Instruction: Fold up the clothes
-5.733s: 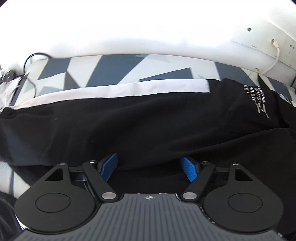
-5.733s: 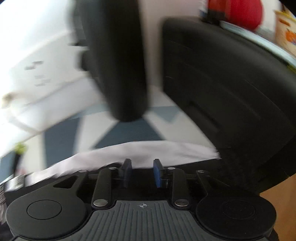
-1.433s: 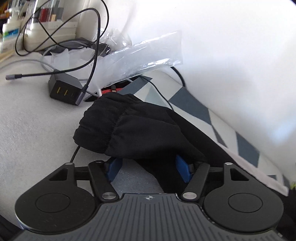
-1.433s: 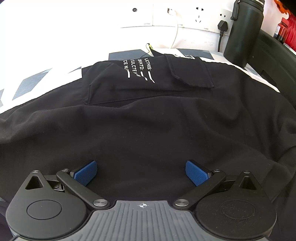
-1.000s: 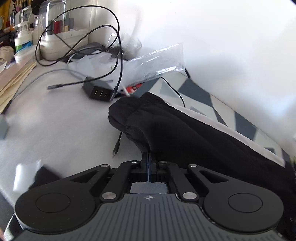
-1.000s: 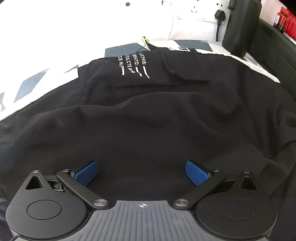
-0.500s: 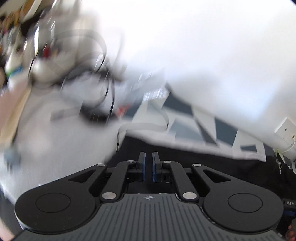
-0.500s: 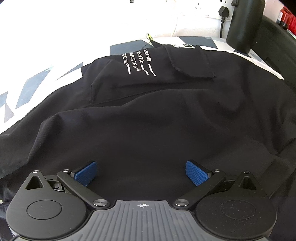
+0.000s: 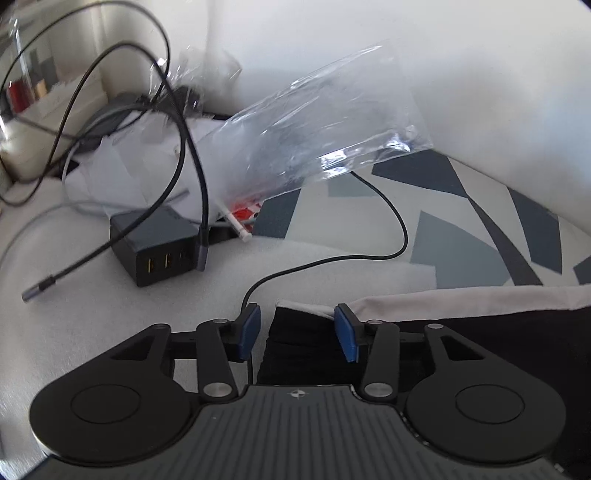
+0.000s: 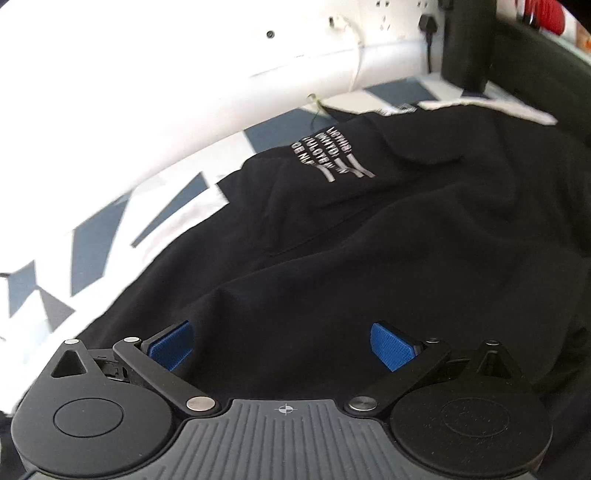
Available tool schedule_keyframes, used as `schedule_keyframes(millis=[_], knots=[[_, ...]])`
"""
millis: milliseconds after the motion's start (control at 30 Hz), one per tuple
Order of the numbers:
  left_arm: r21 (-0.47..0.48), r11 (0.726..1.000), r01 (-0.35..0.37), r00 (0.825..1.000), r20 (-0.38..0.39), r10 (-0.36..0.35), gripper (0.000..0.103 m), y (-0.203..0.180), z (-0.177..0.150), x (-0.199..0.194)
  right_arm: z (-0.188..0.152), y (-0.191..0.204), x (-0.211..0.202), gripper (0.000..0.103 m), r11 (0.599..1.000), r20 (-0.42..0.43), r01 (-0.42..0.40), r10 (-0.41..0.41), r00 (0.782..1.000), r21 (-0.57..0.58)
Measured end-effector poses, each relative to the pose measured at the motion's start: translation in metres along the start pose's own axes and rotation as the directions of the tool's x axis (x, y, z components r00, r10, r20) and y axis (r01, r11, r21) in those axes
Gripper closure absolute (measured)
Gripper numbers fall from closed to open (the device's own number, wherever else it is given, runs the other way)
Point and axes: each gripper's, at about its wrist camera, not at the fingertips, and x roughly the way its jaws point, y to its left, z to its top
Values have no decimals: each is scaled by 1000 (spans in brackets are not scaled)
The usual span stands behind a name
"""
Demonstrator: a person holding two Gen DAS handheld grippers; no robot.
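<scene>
A: So, left gripper had been pinched on the cuff end of the black garment a second earlier. In this frame its fingers were opening, the black cuff sitting loose between them, pads not pressing.

B: Dropped where?

A: On the pale desk, at the edge of the grey-patterned mat, just short of the charger block and its black cable. Clear plastic bag further back, untouched.

B: Right side?

A: Right gripper hovered over the body of the garment, fingers wide apart, nothing between them. White lettering faced up, well ahead of it; wall sockets beyond.

B: Meaning for the fold?

A: My read: the leg end had been pulled out straight and released, so that was a layout step, not a fold. Cloth still looked bunched under the right gripper. No fold done yet, I'd say.
</scene>
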Motion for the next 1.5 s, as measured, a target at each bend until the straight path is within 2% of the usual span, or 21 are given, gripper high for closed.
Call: schedule_keyframes(millis=[67, 100, 133, 267, 400, 533, 600, 633, 700, 733, 767, 800, 900, 1000, 1100, 1133, 1233, 1300, 1400, 1433, 1500], knots=[[31, 999, -5, 1000, 9, 4, 49, -4, -2, 3, -2, 0, 6, 1, 1000, 0, 29, -29, 1000, -3], [45, 999, 2, 1000, 11, -3, 52, -5, -3, 3, -3, -2, 9, 1, 999, -17, 31, -31, 999, 13], [64, 998, 15, 1000, 11, -15, 62, -7, -5, 3, -4, -2, 11, 1, 999, -21, 30, -30, 999, 17], [102, 994, 37, 999, 7, -38, 65, -7, -6, -4, -7, 1, 15, 1, 1000, -20, 28, -28, 999, -4], [80, 995, 53, 995, 82, -60, 67, 1, -9, -21, -9, 8, 18, 1, 999, -20, 19, -19, 1000, -38], [98, 995, 28, 987, 155, -43, 69, -6, -9, -38, -7, 12, 23, 1, 997, -2, 40, -40, 999, -65], [115, 993, -7, 974, 227, -19, 69, -13, -7, -46, -3, 13, 25, 1, 996, 8, 51, -51, 999, -69], [127, 991, -34, 961, 276, -3, 70, -18, -4, -50, 0, 14, 25, 1, 996, 14, 53, -52, 999, -69], [146, 985, -95, 924, 381, 32, 70, -28, 8, -57, 6, 17, 26, 1, 996, 26, 57, -55, 998, -71], [143, 982, -121, 903, 428, 49, 78, -33, 17, -59, 9, 18, 26, 1, 996, 31, 58, -56, 998, -72], [127, 983, -131, 889, 453, 60, 96, -35, 28, -58, 15, 23, 24, 1, 996, 52, 53, -49, 997, -73], [102, 987, -126, 885, 460, 66, 96, -37, 41, -55, 20, 27, 23, 1, 996, 72, 47, -42, 997, -75], [56, 992, -109, 896, 437, 74, 96, -45, 69, -35, 37, 42, 24, 1, 995, 109, 18, -7, 994, -94], [140, 975, -172, 922, 373, 109, 93, -63, 73, -1, 44, 54, 35, 1, 987, 99, 31, -16, 995, -155], [222, 954, -203, 950, 282, 137, 78, -70, 63, 21, 45, 53, 43, 1, 982, 79, 45, -30, 996, -185], [218, 957, -192, 954, 271, 130, 68, -69, 58, 18, 44, 52, 42, 1, 982, 78, 39, -25, 997, -186], [136, 985, -110, 965, 254, 72, 54, -54, 42, -11, 42, 49, 42, 1, 979, 84, 11, 7, 996, -203], [35, 997, -72, 969, 240, 61, 53, -38, 28, -36, 41, 50, 42, 2, 972, 81, -28, 48, 996, -234], [-107, 994, 34, 983, 186, -13, 53, -15, 1, -63, 35, 59, 41, 2, 948, 75, -72, 100, 992, -310], [-136, 988, 67, 988, 149, -46, 53, -11, -6, -63, 33, 60, 42, 2, 941, 73, -71, 101, 992, -330], [-163, 983, 90, 994, 71, -79, 54, -14, -16, -52, 29, 64, 43, 2, 942, 69, -46, 73, 995, -333]])
